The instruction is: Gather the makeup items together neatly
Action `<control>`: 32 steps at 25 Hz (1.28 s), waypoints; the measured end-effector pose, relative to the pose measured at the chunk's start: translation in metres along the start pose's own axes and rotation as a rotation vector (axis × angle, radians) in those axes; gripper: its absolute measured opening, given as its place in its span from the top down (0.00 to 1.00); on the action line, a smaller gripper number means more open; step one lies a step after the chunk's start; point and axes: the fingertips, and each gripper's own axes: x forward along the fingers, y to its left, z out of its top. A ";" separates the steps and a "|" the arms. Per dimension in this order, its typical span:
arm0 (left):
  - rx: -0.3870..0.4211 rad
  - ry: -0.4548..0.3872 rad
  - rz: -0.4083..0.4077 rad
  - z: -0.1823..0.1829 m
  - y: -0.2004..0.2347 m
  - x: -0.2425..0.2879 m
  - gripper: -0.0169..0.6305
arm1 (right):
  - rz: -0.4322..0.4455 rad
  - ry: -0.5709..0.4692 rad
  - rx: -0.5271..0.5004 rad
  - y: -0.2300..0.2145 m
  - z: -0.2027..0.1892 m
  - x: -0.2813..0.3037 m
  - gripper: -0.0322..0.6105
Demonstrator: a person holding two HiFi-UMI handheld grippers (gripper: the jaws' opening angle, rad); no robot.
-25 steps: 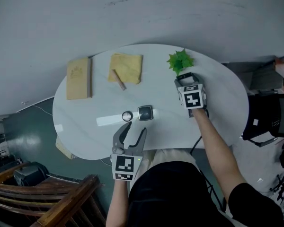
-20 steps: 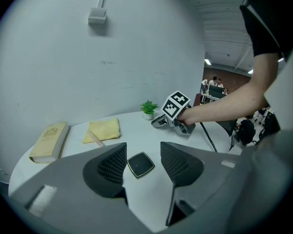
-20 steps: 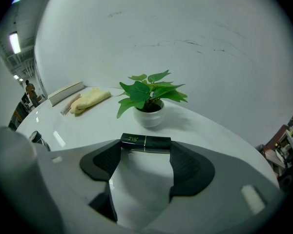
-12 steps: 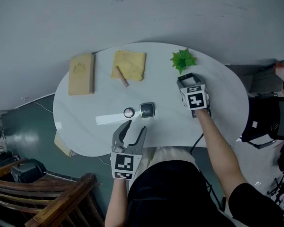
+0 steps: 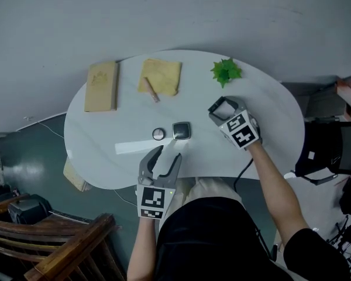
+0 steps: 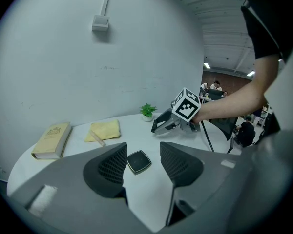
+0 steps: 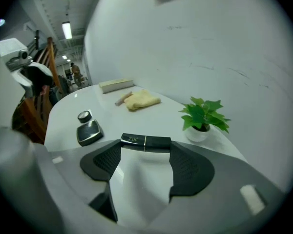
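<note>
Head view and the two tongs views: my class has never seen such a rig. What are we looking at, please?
A person holds a pair of tongs in each hand, each pair carrying a marker cube and a camera. The head view looks down from the person's head; each other view looks along one pair of tongs. On the white table are a book, a yellow cloth with a small stick at its edge, a potted plant, a round jar and a square compact. The left tongs are open and empty. The right tongs have just been closing and grip a black tube by its ends.
</note>
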 end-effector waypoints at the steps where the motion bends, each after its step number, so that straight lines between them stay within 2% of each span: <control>1: -0.001 -0.002 0.001 -0.001 0.000 -0.001 0.65 | 0.032 -0.015 -0.029 0.009 0.003 -0.002 0.45; 4: -0.006 -0.005 0.006 -0.003 -0.001 -0.002 0.66 | 0.113 -0.027 -0.109 0.031 0.006 -0.003 0.45; 9: -0.009 -0.012 0.009 -0.004 -0.006 -0.008 0.66 | 0.230 0.029 -0.246 0.061 -0.008 -0.001 0.45; 14: -0.017 -0.007 0.014 -0.010 -0.008 -0.013 0.66 | 0.306 0.073 -0.363 0.084 -0.019 0.004 0.45; 24: -0.040 -0.003 0.039 -0.018 -0.004 -0.022 0.66 | 0.430 0.140 -0.476 0.105 -0.034 0.014 0.45; 32: -0.051 0.002 0.056 -0.021 0.000 -0.023 0.66 | 0.471 0.168 -0.556 0.108 -0.046 0.019 0.45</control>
